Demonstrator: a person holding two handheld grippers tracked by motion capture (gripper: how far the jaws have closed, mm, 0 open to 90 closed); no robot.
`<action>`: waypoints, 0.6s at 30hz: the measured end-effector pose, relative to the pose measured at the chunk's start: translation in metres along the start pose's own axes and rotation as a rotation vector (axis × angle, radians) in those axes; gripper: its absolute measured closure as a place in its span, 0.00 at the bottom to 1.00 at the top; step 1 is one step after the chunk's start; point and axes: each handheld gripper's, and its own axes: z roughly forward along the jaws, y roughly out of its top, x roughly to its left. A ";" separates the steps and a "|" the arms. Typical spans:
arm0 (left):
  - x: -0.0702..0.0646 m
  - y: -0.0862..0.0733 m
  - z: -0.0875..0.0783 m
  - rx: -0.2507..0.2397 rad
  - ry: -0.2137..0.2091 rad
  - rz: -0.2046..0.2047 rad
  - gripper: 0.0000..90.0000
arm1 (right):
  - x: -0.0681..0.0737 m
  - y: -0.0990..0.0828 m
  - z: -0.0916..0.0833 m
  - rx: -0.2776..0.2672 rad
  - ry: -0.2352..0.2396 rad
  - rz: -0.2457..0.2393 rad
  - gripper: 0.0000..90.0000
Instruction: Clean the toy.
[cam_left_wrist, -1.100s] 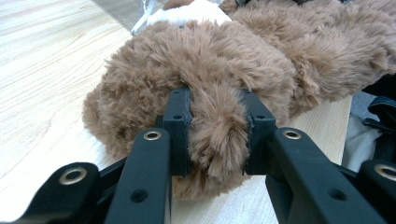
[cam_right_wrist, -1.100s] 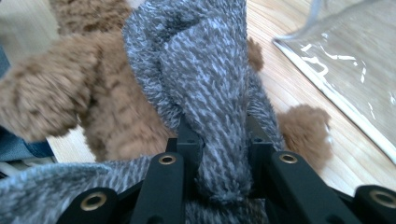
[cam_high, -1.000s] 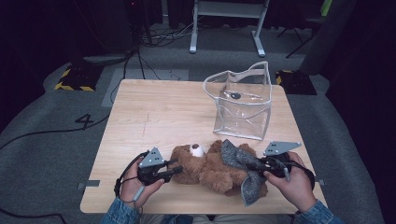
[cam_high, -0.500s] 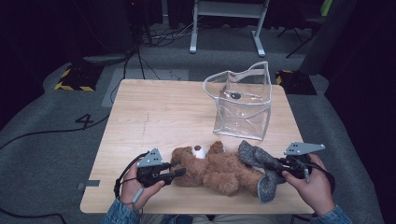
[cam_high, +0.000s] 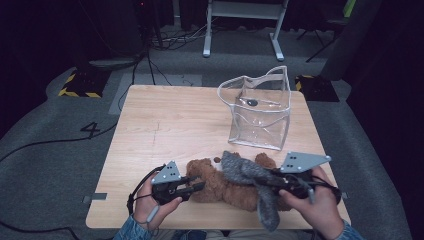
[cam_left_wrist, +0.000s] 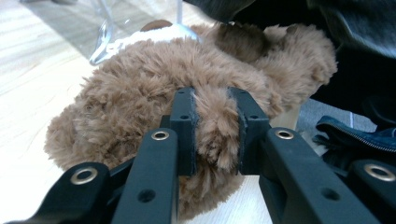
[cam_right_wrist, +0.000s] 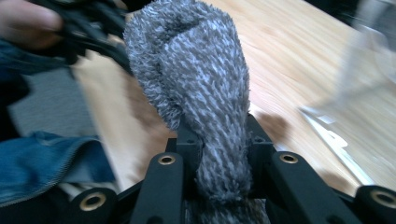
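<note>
Fig.: brown plush bear (cam_high: 227, 185) lies at lower centre of the high view on the wooden surface (cam_high: 175, 125), w/ a clear plastic bag (cam_high: 260, 112) standing upper right of it. Left gripper (cam_high: 196, 186) fingers have just been closing and now pinch a tuft of brown fur; right gripper (cam_high: 265, 181) fingers are clamped narrow on the grey knit scarf (cam_high: 250, 175). Step, as judged: pulling the scarf off the bear; next calls for the right hand drawing it away while the left anchors. Vs. earlier frame, scarf end and right hand sit nearer the frame's bottom edge.

Black grippers (cam_high: 197, 187) with brass-ringed screw holes, grey three-cornered plates — denim sleeves (cam_high: 131, 231).
</note>
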 end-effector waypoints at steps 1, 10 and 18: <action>-0.002 0.001 0.000 -0.007 -0.004 0.003 0.83 | 0.006 0.005 0.005 0.004 0.016 -0.011 0.83; -0.005 0.003 0.001 -0.007 0.001 0.011 0.87 | 0.041 0.018 0.065 0.059 0.146 -0.081 0.83; 0.001 0.000 0.001 -0.001 0.022 -0.011 0.87 | 0.031 -0.003 0.078 0.112 0.125 -0.059 0.83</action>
